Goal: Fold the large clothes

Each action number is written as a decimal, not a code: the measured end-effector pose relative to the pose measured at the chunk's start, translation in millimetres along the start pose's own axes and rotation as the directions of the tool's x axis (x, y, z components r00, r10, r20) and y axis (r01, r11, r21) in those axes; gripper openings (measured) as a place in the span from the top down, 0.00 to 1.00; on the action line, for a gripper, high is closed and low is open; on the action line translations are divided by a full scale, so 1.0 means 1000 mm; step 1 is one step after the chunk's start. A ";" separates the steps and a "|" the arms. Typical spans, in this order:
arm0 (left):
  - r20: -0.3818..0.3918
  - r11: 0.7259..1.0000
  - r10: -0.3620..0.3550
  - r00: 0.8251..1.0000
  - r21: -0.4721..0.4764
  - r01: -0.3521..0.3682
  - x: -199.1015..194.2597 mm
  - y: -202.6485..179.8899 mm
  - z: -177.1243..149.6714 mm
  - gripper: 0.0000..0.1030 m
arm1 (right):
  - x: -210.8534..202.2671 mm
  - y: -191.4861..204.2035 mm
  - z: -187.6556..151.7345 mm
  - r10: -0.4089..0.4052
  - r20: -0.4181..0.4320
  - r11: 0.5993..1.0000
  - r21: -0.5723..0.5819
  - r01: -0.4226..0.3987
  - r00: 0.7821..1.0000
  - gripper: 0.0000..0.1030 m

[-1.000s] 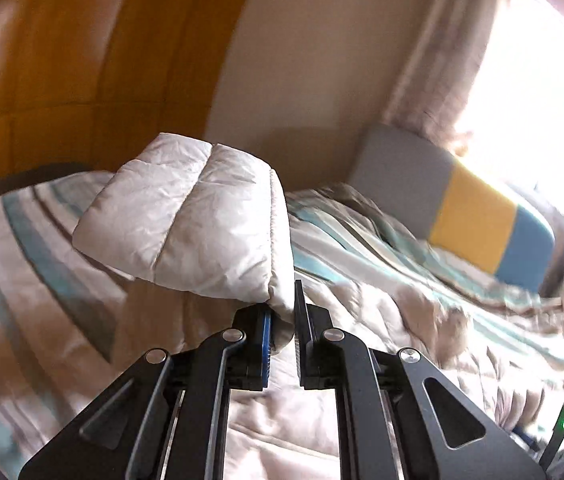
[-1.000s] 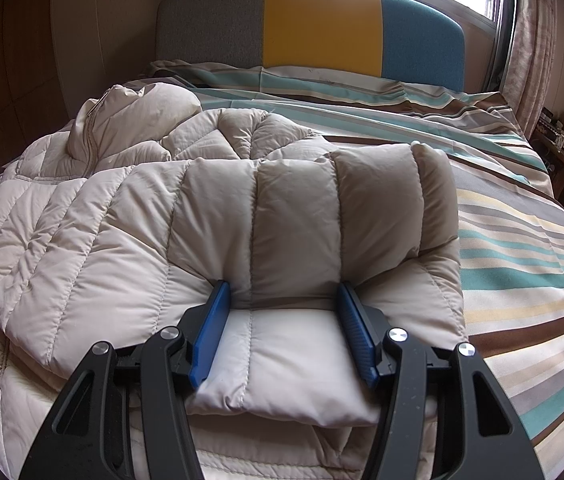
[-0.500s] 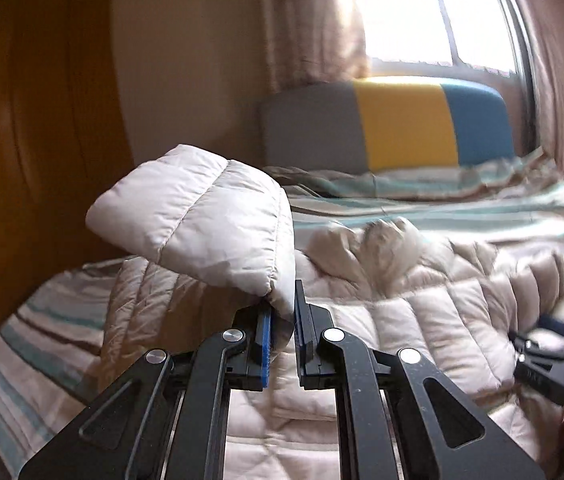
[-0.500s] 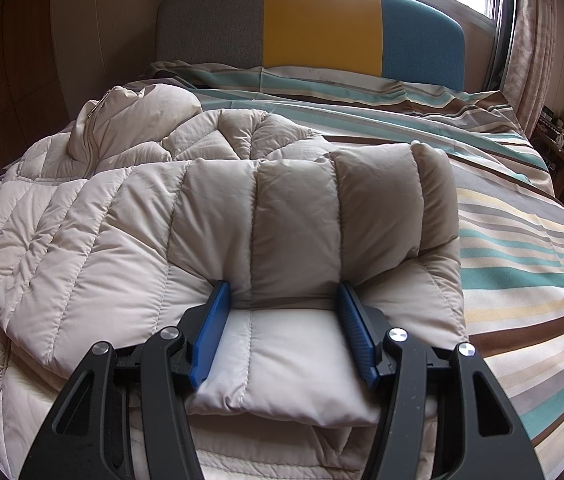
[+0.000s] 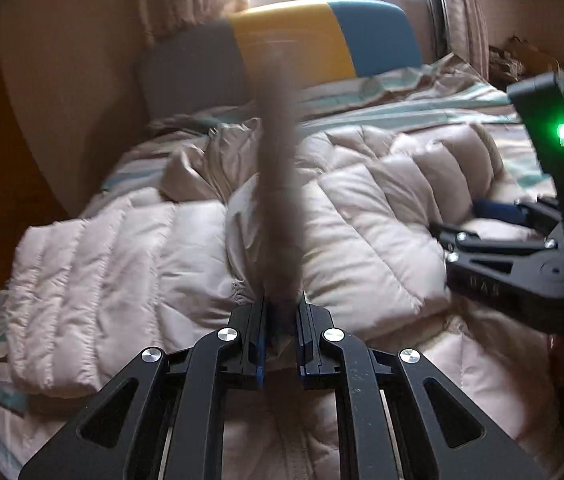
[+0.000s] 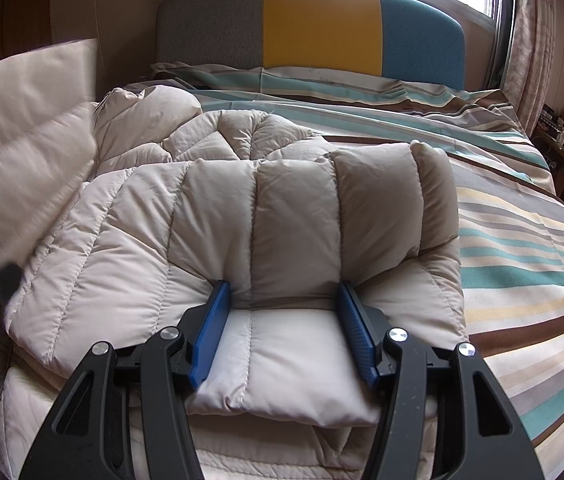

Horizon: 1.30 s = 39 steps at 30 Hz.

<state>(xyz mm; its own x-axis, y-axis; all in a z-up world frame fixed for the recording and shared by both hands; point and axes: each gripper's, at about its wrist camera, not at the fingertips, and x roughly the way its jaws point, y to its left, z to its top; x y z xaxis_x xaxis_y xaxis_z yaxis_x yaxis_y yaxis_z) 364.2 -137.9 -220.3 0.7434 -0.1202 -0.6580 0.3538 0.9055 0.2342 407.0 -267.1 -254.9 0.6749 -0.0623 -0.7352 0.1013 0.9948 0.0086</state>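
A: Left hand-held gripper (image 5: 280, 320) state?
B: Pinched narrow on a sleeve (image 5: 279, 184) of the puffer jacket (image 5: 362, 220). In the left wrist view the sleeve stands edge-on, a blurred dark strip running to 12 o'clock from the pads.
A: Right view adds anything?
B: Yes, the same sleeve (image 6: 21, 152) shows broadside at 9 o'clock, raised above the jacket (image 6: 241, 220) (quilting visible, motion-blurred). Left gripper body is only a dark smear at 8 o'clock there.
A: Right hand-held gripper (image 6: 286, 316)?
B: Wide apart, blue pads on either side of the folded sleeve, resting on it. No clamp. Left view catches it at 3 o'clock with a green LED (image 5: 563, 133) lit.
A: Jacket location?
B: Spread on the striped bed (image 6: 522, 248), headboard (image 6: 322, 24) at 12 o'clock.
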 end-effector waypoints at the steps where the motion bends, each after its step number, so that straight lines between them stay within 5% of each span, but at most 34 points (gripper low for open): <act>1: -0.011 1.000 -0.007 1.000 -0.001 0.007 0.004 -0.001 -0.001 0.91 | 0.000 0.001 0.000 0.000 0.000 1.000 0.000 0.000 1.000 0.46; 11: -0.050 0.999 -0.024 0.998 0.042 0.026 0.016 -0.009 -0.004 0.90 | 0.000 0.001 0.000 -0.003 0.000 1.000 0.000 0.003 1.000 0.46; 14: -0.032 0.997 -0.068 0.997 0.018 0.069 0.004 -0.002 -0.002 0.74 | 0.000 0.003 0.001 -0.002 0.000 1.000 0.000 0.002 1.000 0.46; 17: 0.012 0.995 -0.098 0.995 0.005 0.098 -0.014 0.004 0.000 0.28 | 0.000 0.003 0.001 -0.002 0.000 1.000 0.000 0.002 1.000 0.46; 20: 0.067 0.984 -0.173 0.983 -0.027 0.175 -0.038 0.014 -0.001 0.24 | 0.000 0.001 -0.001 -0.002 0.000 1.000 0.000 0.002 1.000 0.46; 26: 0.114 0.968 -0.173 0.978 -0.165 0.190 -0.065 0.059 -0.003 0.25 | 0.000 0.001 0.001 0.003 -0.008 1.000 0.001 -0.003 1.000 0.45; 30: 0.097 0.941 -0.118 0.988 -0.309 0.142 -0.063 0.106 -0.006 0.24 | 0.000 -0.003 0.004 0.007 -0.023 1.000 0.004 -0.007 1.000 0.42; 35: 0.033 0.860 0.004 0.999 -0.510 0.013 -0.048 0.186 -0.016 0.24 | -0.003 -0.008 0.011 0.018 -0.049 1.000 0.003 -0.018 0.999 0.40; 39: -0.043 0.816 0.117 0.992 -0.565 -0.121 -0.035 0.231 -0.022 0.25 | -0.021 -0.021 0.014 0.026 -0.052 0.999 0.034 -0.024 0.998 0.32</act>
<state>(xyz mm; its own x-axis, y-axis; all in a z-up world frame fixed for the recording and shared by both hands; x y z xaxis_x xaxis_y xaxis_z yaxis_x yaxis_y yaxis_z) 407.6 84.5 -159.2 0.7548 0.0044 -0.6560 -0.1219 0.9835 -0.1336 401.0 -287.4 -230.1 0.6386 -0.0322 -0.7689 0.1100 0.9927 0.0498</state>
